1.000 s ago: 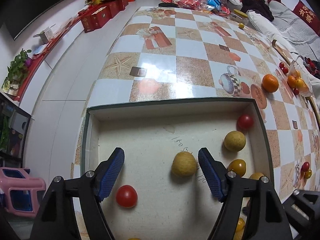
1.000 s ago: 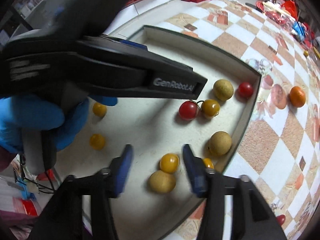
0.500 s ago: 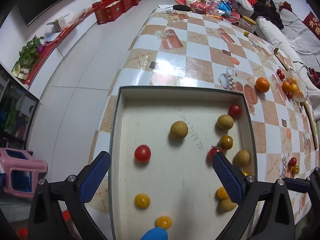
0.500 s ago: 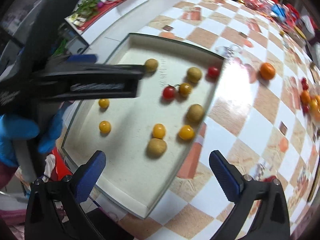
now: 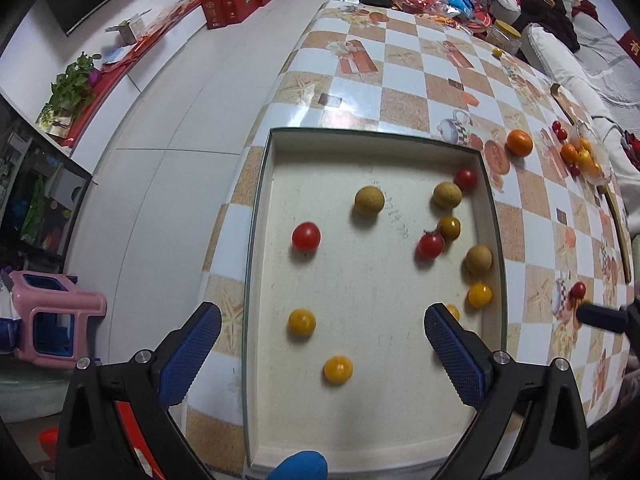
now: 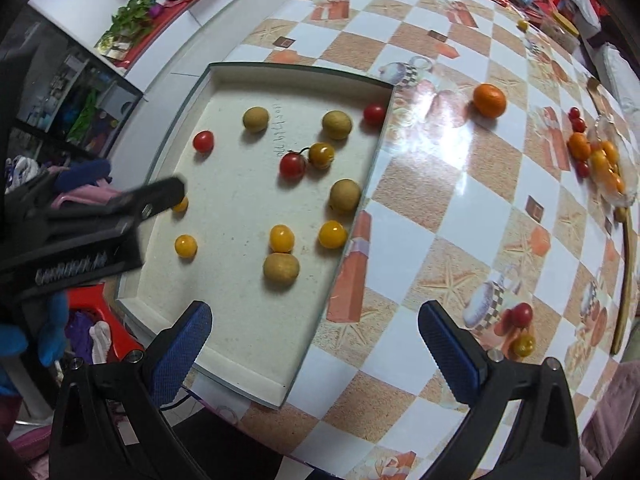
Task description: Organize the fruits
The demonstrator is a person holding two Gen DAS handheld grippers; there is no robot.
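A shallow cream tray [image 5: 276, 144] [image 6: 224, 70] on the checkered table holds several small fruits: red tomatoes [image 5: 306, 236] [image 6: 292, 165], yellow tomatoes [image 5: 338, 369] [image 6: 281, 238] and tan longans [image 5: 369, 201] [image 6: 281, 266]. My left gripper [image 5: 322, 348] is open and empty, held high above the tray's near end. My right gripper [image 6: 314, 344] is open and empty, above the tray's near right corner and the table. The left gripper's body [image 6: 80, 224] shows at the left of the right wrist view.
An orange [image 6: 489, 99] [image 5: 519, 142] lies on the table beyond the tray. A pile of small orange and red fruits [image 6: 596, 156] sits at the far right. A red [image 6: 521, 314] and a yellow tomato [image 6: 524, 345] lie near the right gripper. A pink stool [image 5: 56, 316] stands on the floor at left.
Both grippers have opened wide and pulled back and up from the tray. The longan that lay between the left fingers a second ago stays in the tray.
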